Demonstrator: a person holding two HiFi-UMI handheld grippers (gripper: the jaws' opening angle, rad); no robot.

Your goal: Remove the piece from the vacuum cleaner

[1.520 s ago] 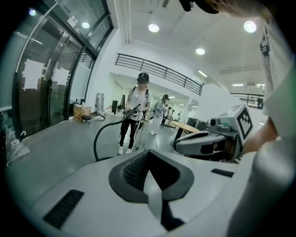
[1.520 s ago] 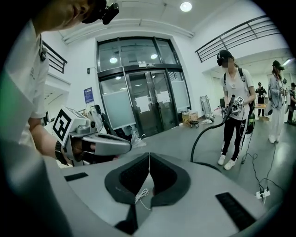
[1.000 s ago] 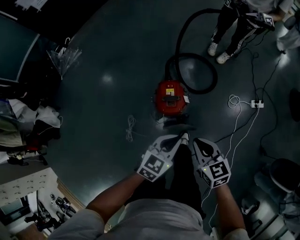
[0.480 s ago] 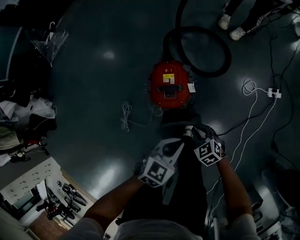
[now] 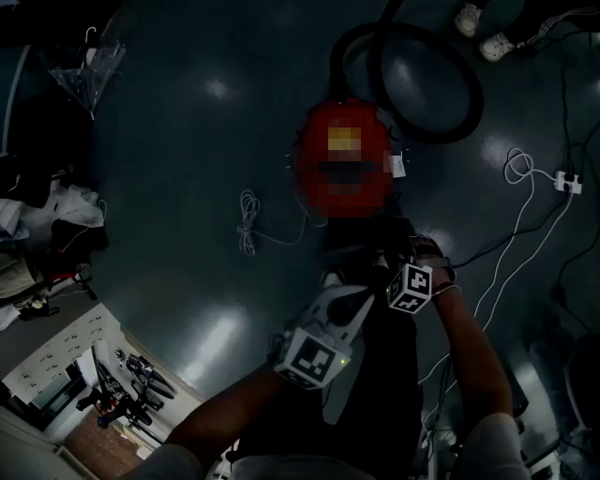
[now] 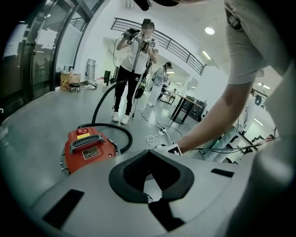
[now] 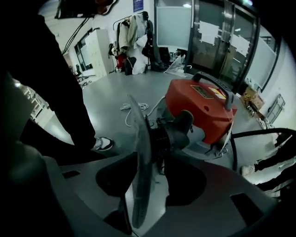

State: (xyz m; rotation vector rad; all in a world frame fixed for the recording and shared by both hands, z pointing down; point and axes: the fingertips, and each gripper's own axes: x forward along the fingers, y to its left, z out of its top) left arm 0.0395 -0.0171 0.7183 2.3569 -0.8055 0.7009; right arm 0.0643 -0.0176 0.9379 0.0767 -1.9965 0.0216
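Note:
The red vacuum cleaner (image 5: 342,164) (image 6: 88,149) (image 7: 203,109) stands on the dark floor, its black hose (image 5: 427,80) looped behind it. A dark fitting (image 7: 178,132) sticks out of its near side and carries a thin grey flat piece (image 7: 138,166), seen edge-on. My right gripper (image 5: 382,267) (image 7: 152,173) is at that side. Its jaws are opening, with the flat piece between them and a gap on each side. My left gripper (image 5: 337,281) (image 6: 149,180) hangs just left of it, shut and empty, short of the vacuum.
A coiled white cord (image 5: 247,223) lies left of the vacuum. White cables (image 5: 520,169) and a power strip (image 5: 567,181) lie to the right. Another person's feet (image 5: 483,28) stand beyond the hose. Clothes (image 5: 47,225) and a tool bench (image 5: 112,389) line the left.
The view has closed in on the vacuum. My right gripper has moved forward from beside the left one to the vacuum's near side. The left gripper has stayed back.

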